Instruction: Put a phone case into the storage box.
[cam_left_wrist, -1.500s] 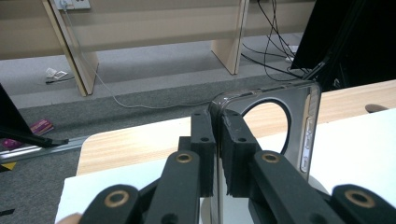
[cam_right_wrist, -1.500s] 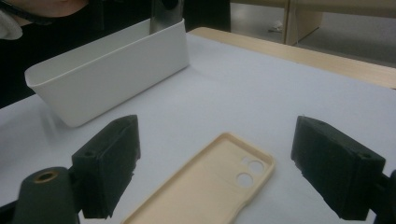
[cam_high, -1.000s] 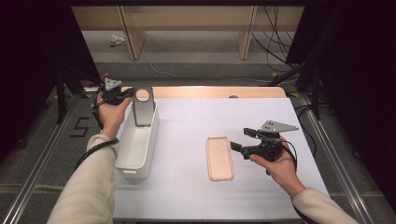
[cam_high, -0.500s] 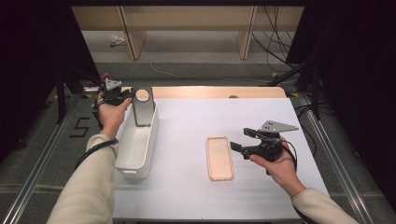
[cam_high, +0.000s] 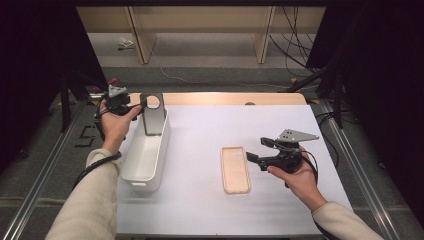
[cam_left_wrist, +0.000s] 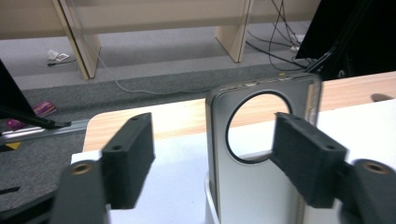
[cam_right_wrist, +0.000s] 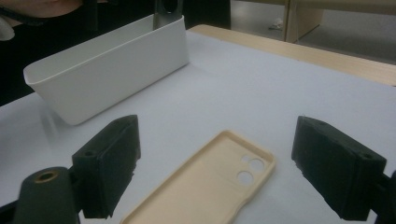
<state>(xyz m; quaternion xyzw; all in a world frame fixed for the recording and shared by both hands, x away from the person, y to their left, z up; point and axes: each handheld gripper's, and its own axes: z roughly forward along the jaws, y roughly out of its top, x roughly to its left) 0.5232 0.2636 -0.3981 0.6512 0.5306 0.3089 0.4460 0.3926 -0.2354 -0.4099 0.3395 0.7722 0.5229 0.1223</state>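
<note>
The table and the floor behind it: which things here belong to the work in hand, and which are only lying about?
Belonging to the work:
- grey phone case, standing in the white bin, between the open jaws of the left gripper
- beige phone case, flat on the table, before the open right gripper

Only lying about:
- cables on the floor
- small white scrap on the floor

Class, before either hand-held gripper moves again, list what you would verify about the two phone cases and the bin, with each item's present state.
1. Left hand-held gripper open: ok.
2. Grey phone case standing on end in the white bin: ok.
3. Grey case released, no jaw touching it: cannot tell.
4. Right hand-held gripper open: ok.
5. Beige phone case flat on the table, between the right jaws, not yet gripped: ok.
</note>
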